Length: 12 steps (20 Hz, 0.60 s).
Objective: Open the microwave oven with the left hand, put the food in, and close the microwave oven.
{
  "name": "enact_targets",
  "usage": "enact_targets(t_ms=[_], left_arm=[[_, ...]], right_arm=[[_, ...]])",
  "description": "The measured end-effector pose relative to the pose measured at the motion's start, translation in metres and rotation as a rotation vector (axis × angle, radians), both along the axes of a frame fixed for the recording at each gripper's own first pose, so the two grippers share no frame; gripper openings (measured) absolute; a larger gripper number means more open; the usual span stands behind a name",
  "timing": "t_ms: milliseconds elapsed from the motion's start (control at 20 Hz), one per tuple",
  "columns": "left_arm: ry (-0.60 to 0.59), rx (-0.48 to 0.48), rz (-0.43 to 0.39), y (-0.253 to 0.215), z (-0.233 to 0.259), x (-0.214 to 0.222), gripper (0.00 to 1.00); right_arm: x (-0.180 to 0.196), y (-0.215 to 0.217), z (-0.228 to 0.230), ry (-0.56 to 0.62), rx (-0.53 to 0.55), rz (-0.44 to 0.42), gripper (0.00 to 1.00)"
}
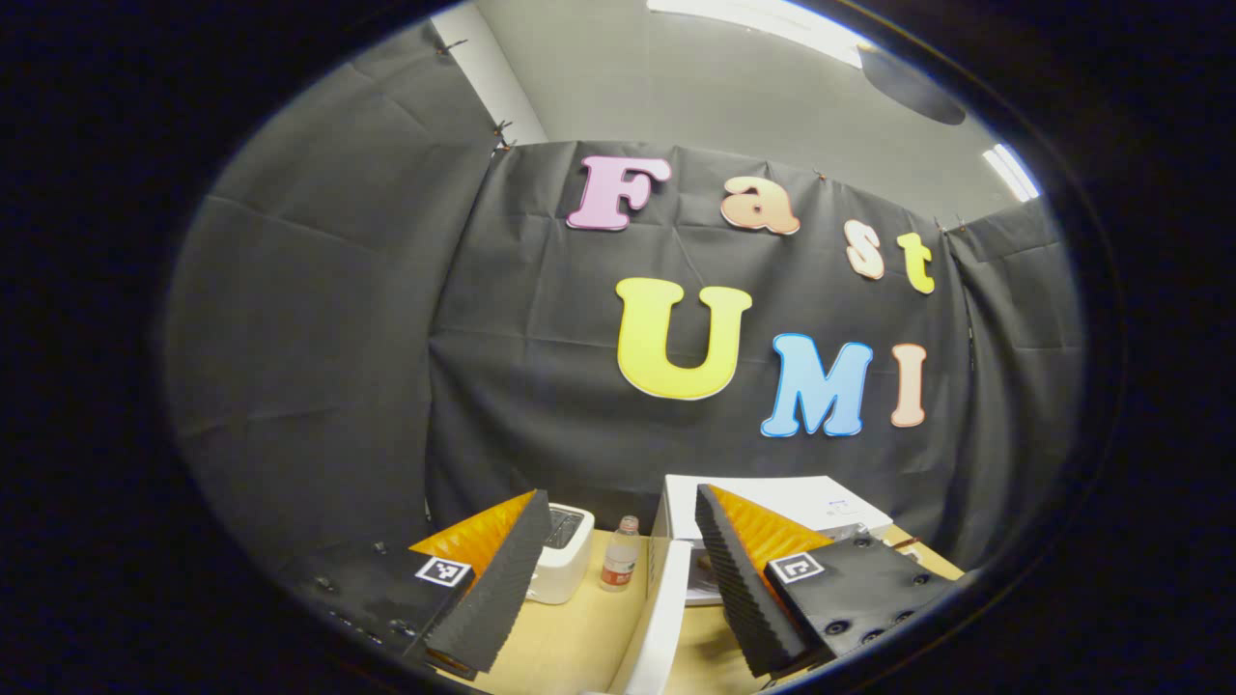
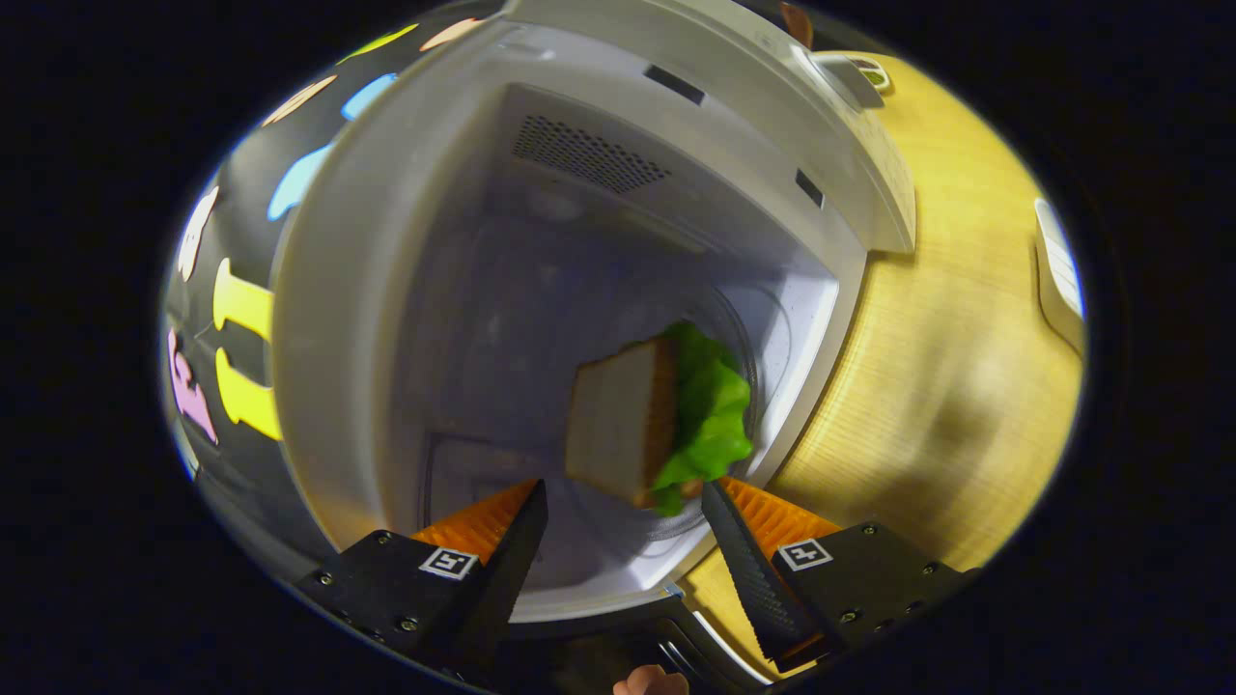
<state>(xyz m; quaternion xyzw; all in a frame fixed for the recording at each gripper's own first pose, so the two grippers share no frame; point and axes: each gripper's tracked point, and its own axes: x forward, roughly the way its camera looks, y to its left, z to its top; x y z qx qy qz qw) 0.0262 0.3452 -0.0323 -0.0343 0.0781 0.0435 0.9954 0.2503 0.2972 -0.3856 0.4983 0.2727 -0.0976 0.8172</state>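
Observation:
In the right gripper view the white microwave (image 2: 319, 319) stands open with its cavity facing me. A sandwich (image 2: 623, 415) of bread and green lettuce lies on the glass turntable (image 2: 763, 338) inside. My right gripper (image 2: 623, 497) is open at the cavity mouth. Its fingers stand on either side of the sandwich's near end without pressing on it. In the left gripper view my left gripper (image 1: 620, 494) is open above the table. The swung-out white door (image 1: 661, 618) stands edge-on between its fingers, nearer the right one. The microwave's top (image 1: 782, 497) shows behind.
A white toaster-like appliance (image 1: 565, 555) and a small bottle (image 1: 620, 555) stand on the wooden table (image 1: 579, 637) left of the microwave. Bare tabletop (image 2: 946, 386) lies beside the microwave. A fingertip of a hand (image 2: 652, 683) shows at the bottom edge.

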Motion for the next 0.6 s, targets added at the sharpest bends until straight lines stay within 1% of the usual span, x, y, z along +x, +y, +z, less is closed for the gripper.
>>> enact_targets(t_ms=[50,200,250,300,400,450,600], left_arm=[[-0.005,-0.003,-0.009,-0.006,0.000,0.002,0.96],[-0.009,0.005,-0.035,-0.022,0.000,0.009,0.97],[-0.010,0.012,-0.045,-0.028,-0.002,0.009,0.96],[-0.014,0.020,-0.056,-0.035,-0.004,0.010,0.97],[-0.013,0.037,-0.074,-0.049,-0.010,0.011,0.97],[-0.010,0.042,-0.087,-0.057,-0.015,0.009,0.97],[0.000,0.069,-0.117,-0.081,-0.030,0.008,0.97]], right_arm=[[-0.010,-0.001,0.008,-0.014,-0.033,0.037,0.97],[-0.044,-0.012,0.030,-0.056,-0.159,0.164,0.97],[-0.060,-0.014,0.040,-0.077,-0.204,0.221,0.97],[-0.074,-0.015,0.046,-0.094,-0.248,0.282,0.97],[-0.099,-0.032,0.059,-0.127,-0.365,0.370,0.97],[-0.111,-0.043,0.072,-0.155,-0.440,0.401,0.97],[-0.138,-0.080,0.114,-0.225,-0.654,0.429,0.97]])
